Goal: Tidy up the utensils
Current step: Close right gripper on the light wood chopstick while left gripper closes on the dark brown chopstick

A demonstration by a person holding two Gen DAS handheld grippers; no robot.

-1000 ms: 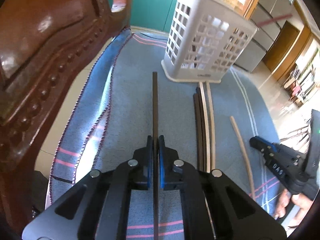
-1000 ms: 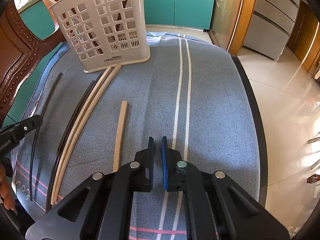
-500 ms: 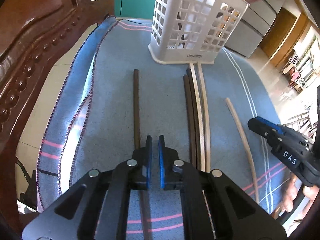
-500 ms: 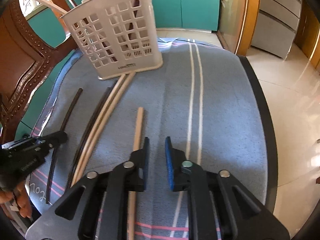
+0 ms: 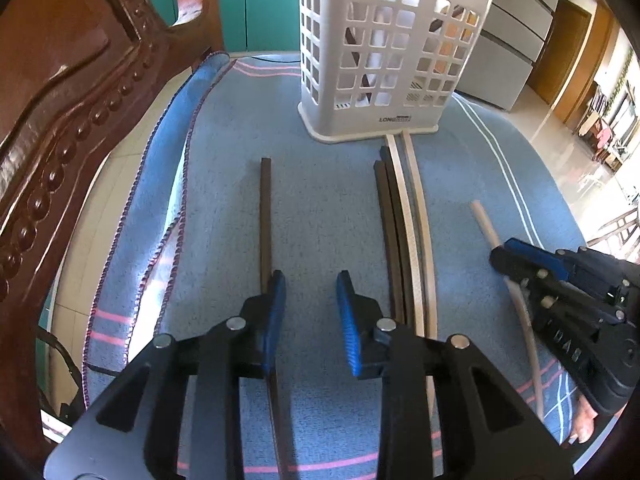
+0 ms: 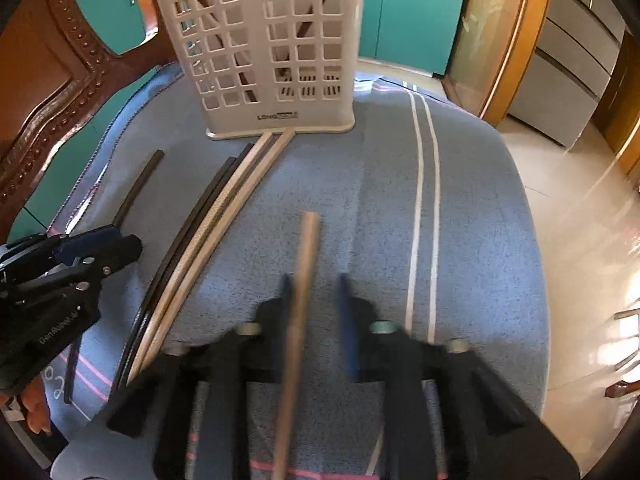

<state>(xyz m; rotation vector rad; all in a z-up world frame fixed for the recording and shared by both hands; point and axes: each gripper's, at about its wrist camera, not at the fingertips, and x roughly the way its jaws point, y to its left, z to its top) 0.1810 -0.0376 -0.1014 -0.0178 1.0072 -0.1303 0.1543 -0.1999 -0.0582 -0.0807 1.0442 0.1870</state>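
The jaws of the left gripper (image 5: 310,280) stand narrowly apart and have just been opening. The dark square-sided chopstick (image 5: 265,208) lies flat on the cloth along the outer side of the left finger, not between the pads, so it looks set down there. The right gripper (image 6: 314,280) has just been closing. Its own view is smeared, but from the left its jaws look nipped onto the pale round wooden chopstick (image 6: 308,248), whose far end seems tipped up off the cloth, probably for carrying to the holder.

Between the two hands, a bundle of two dark and two pale chopsticks (image 5: 400,220) lies side by side, its far ends touching the foot of the white plastic lattice utensil basket (image 5: 384,60), likely gathered for loading. Some sticks already stand inside.

The blue striped towel (image 5: 320,184) covers the bench. A carved brown wooden chair back (image 5: 60,80) crowds the left side, and on the right the towel drops off towards the tiled floor (image 6: 580,200). The straight path to the basket is open.
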